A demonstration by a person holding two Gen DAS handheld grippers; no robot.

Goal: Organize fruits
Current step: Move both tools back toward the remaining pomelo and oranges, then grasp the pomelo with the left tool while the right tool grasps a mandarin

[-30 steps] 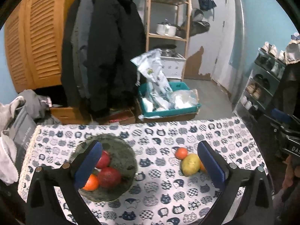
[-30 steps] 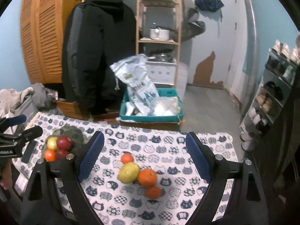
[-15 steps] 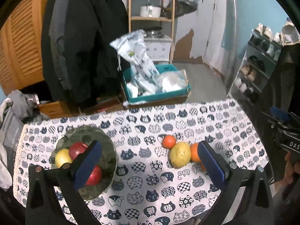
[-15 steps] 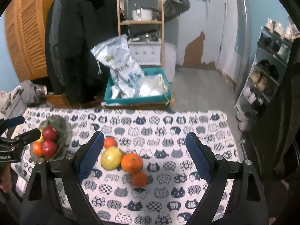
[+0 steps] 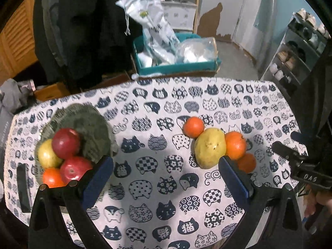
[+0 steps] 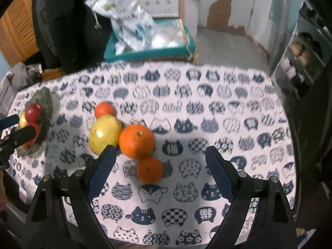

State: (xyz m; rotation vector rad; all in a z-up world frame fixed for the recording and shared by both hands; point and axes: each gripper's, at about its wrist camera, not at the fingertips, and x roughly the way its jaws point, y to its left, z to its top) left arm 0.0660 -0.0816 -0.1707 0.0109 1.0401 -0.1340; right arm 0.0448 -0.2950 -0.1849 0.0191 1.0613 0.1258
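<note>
A grey-green bowl (image 5: 83, 120) on the cat-print tablecloth (image 5: 166, 186) holds two red apples (image 5: 66, 143), a yellow fruit (image 5: 46, 155) and an orange (image 5: 53, 178). To its right lie a large yellow fruit (image 5: 210, 147), a big orange (image 5: 235, 145) and two small oranges (image 5: 194, 126). My left gripper (image 5: 165, 164) hangs open over the cloth between bowl and loose fruit, holding nothing. My right gripper (image 6: 159, 152) is open above the loose pile: the big orange (image 6: 137, 141) and a small orange (image 6: 149, 170) sit just inside its left finger, the yellow fruit (image 6: 104, 133) behind that finger.
Beyond the table's far edge a teal box (image 5: 176, 66) holds plastic bags. Dark coats (image 5: 83, 31) hang at the back left, and a shoe rack (image 5: 294, 51) stands at the right. A dark flat object (image 5: 22, 186) lies at the cloth's left edge.
Both grippers have sunk toward the table and tipped further down, so the fruit and bowl look larger and nearer. Both stay open and nothing was taken hold of.
</note>
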